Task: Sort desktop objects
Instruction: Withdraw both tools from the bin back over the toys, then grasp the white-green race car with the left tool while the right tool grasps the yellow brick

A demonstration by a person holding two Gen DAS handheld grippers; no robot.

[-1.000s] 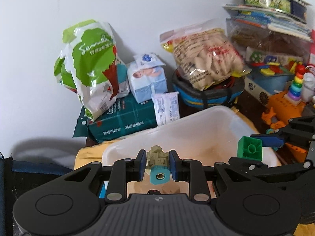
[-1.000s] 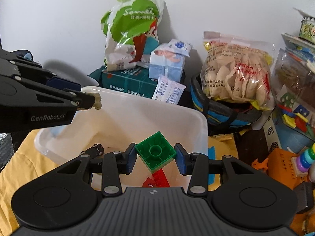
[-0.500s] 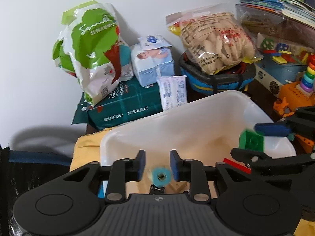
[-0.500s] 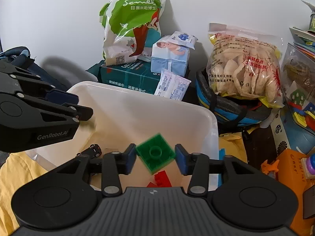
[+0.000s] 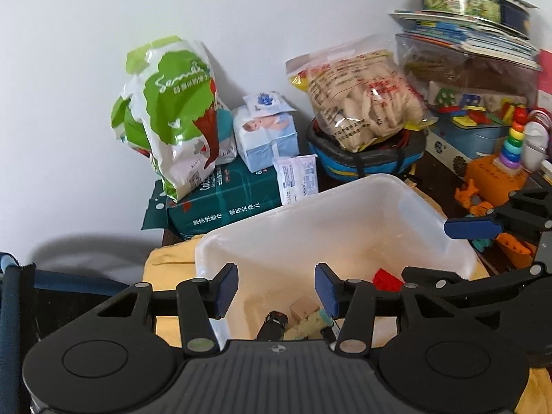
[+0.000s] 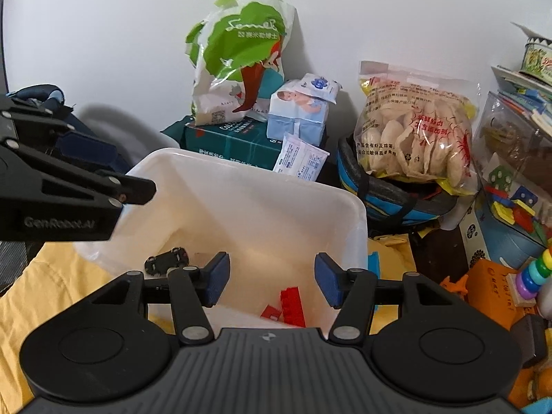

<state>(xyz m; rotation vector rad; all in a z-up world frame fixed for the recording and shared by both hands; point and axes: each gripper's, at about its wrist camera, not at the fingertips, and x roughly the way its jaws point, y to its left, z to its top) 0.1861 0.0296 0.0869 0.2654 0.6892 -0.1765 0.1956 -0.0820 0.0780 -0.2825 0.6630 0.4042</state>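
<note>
- While held over the white plastic bin (image 5: 348,207), left gripper (image 5: 276,291) spread wide, blue pads apart, gripping nothing.
- Likewise wide and empty: right gripper (image 6: 269,281), low centre of its own view, above the bin's near edge.
- Seen in the bin from the left wrist view, bottom centre: a beige toy with a teal end (image 5: 312,324), lying tilted beside a small tan wooden block (image 5: 303,307) and a black cylindrical piece (image 5: 274,324).
- Further right on the bin floor: a red studded brick (image 5: 386,279), partly hidden by the right gripper's finger.
- From the right wrist view: red brick pieces (image 6: 291,307) low centre inside the bin, and a small black toy car (image 6: 168,259) against the left inner wall.
- Bin itself translucent white, rounded corners, resting on yellow cloth (image 6: 38,296).
- Behind the bin, upper centre: green-and-white snack bag (image 5: 172,110) leaning on a dark green pack (image 5: 224,203), with a pale blue tissue box (image 5: 265,134) and a white sachet (image 5: 298,179) just beside.
- Right of those: clear bag of pale crackers (image 5: 362,96) resting on a blue-and-black basket (image 5: 365,158).
- Far right edge: rainbow ring stacker (image 5: 514,138) on an orange toy (image 5: 493,183), stacked books (image 5: 465,38) above.
</note>
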